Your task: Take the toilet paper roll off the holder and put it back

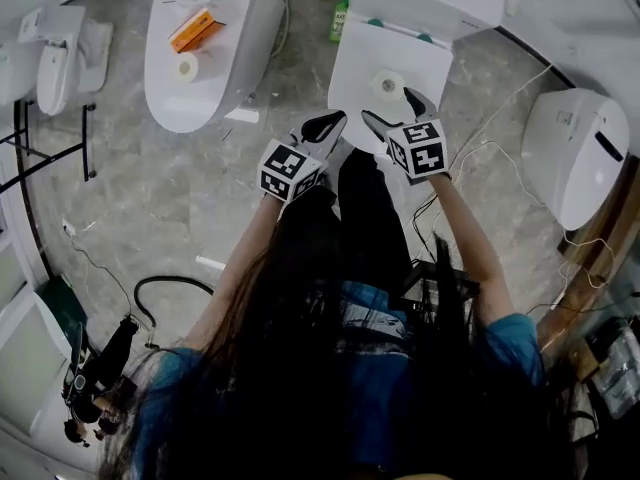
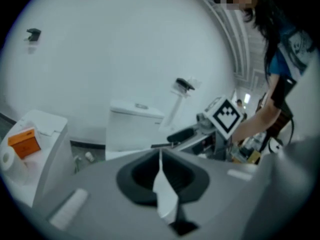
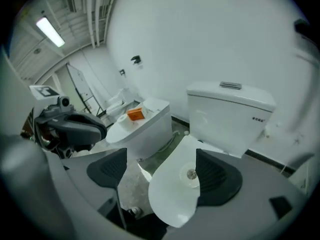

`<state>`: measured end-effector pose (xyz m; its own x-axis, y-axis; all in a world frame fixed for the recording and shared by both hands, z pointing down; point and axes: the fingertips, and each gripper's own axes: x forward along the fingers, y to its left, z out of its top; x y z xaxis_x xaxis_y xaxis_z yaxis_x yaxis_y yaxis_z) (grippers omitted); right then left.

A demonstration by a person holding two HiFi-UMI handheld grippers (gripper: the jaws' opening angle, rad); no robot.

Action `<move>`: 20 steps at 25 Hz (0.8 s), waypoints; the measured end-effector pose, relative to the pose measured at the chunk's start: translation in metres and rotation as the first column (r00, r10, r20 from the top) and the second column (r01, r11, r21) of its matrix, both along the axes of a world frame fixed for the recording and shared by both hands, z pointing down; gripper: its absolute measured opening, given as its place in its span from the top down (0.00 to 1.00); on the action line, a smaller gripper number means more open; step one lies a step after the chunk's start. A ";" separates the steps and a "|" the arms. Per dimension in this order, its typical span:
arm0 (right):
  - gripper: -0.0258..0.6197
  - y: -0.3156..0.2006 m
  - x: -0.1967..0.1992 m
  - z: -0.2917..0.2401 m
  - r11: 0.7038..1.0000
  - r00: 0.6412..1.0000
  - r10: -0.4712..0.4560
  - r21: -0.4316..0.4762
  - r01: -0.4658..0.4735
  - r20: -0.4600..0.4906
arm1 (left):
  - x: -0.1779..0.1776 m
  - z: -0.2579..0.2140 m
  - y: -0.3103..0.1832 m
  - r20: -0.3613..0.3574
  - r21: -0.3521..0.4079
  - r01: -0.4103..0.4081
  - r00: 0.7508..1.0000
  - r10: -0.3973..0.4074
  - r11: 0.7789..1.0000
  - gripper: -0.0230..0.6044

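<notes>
Toilet paper roll (image 1: 388,84) lies on a closed toilet lid (image 1: 358,73), at 12 o'clock from the right gripper (image 1: 391,107), whose jaws are wide apart. Left gripper (image 1: 330,123) jaws are pressed together on nothing.

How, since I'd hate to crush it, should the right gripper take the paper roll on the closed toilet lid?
Grip the toilet paper roll by its curved outer wall, from above. It stands on end on the flat lid, core up, sides free. The open right gripper could probably straddle it.

roll (image 1: 388,84) on the middle toilet lid (image 1: 358,93), box (image 1: 191,30) on the left toilet (image 1: 190,103).
</notes>
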<state>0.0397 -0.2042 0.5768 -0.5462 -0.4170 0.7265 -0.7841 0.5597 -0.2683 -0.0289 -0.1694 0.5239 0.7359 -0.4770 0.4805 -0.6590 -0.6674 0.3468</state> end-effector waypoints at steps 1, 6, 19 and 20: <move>0.27 0.004 0.002 -0.009 0.998 0.998 0.060 -0.004 -0.059 0.026 | -0.002 -0.008 0.003 -0.005 0.012 -0.005 1.000 0.005 1.000 0.96; 0.31 0.031 -0.001 -0.048 0.960 0.945 0.281 -0.060 -0.274 0.169 | -0.017 -0.046 0.022 -0.023 0.072 -0.033 0.999 0.035 0.997 0.96; 0.89 0.110 -0.028 -0.124 0.864 0.845 0.494 -0.008 -0.503 0.207 | -0.061 -0.096 0.109 -0.066 0.105 -0.065 0.995 0.072 0.992 0.96; 0.90 0.118 -0.032 -0.128 0.863 0.845 0.494 0.006 -0.506 0.205 | -0.065 -0.100 0.117 -0.069 0.110 -0.069 0.995 0.077 0.992 0.96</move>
<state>0.0075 -0.0866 0.4486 -0.3768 -0.7085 0.5967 -0.8990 0.1245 -0.4199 -0.0936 -0.0525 0.4241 0.8018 -0.4666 0.3734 -0.5829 -0.7485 0.3163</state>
